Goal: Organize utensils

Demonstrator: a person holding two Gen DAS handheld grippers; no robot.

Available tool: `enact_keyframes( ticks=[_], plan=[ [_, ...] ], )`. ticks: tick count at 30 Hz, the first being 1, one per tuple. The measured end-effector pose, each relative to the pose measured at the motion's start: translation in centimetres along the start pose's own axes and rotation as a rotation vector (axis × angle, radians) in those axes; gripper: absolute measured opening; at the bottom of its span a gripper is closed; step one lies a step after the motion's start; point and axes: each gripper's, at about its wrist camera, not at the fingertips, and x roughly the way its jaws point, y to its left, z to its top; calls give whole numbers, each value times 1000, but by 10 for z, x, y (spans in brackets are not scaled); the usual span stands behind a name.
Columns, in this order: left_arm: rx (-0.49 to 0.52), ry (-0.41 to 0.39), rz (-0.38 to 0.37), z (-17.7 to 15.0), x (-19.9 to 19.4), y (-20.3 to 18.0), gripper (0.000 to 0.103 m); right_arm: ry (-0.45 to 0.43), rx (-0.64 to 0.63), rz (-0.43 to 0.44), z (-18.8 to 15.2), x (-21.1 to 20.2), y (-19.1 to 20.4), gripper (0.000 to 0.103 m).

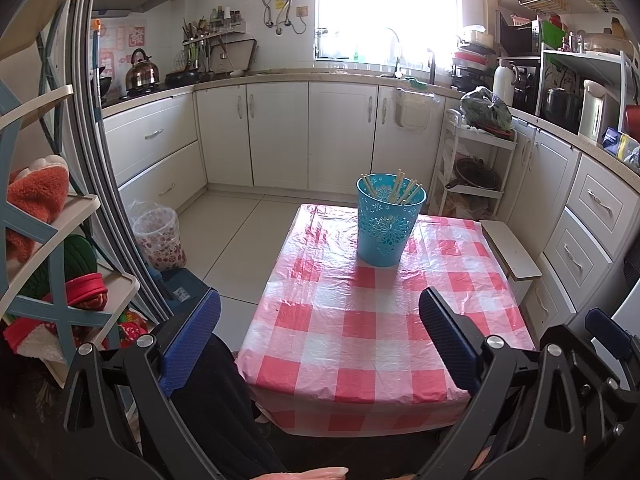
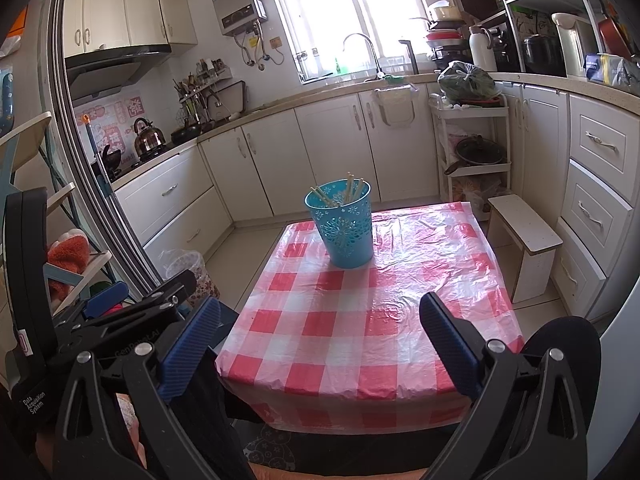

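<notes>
Pale wooden chopsticks (image 1: pixel 400 190) stand near-upright, tips fanning outward, inside turquoise perforated plastic bucket (image 1: pixel 386 226) on far half of red-white checked tablecloth (image 1: pixel 360 320). Left gripper (image 1: pixel 320 336) and right gripper (image 2: pixel 320 340): both wide open, empty, near edge.

Table (image 1: pixel 320 320) covered by red-white checked cloth, taken as landmark. White stool (image 1: pixel 510 252) set just beside its right edge. Patterned bin (image 1: pixel 158 238) seen on floor to its left. White trolley (image 1: pixel 472 168) with pan placed beyond its far right corner. Kettle (image 1: pixel 142 70) seen far beyond, left, on stove.
</notes>
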Motion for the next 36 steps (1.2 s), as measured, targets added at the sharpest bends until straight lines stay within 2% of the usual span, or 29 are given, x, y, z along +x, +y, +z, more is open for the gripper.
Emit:
enact_keyframes(
  ticks=[36],
  plan=[
    [2,-12,3,7,-2,5,95,-2,0,-2,0,-1,2,96]
  ],
)
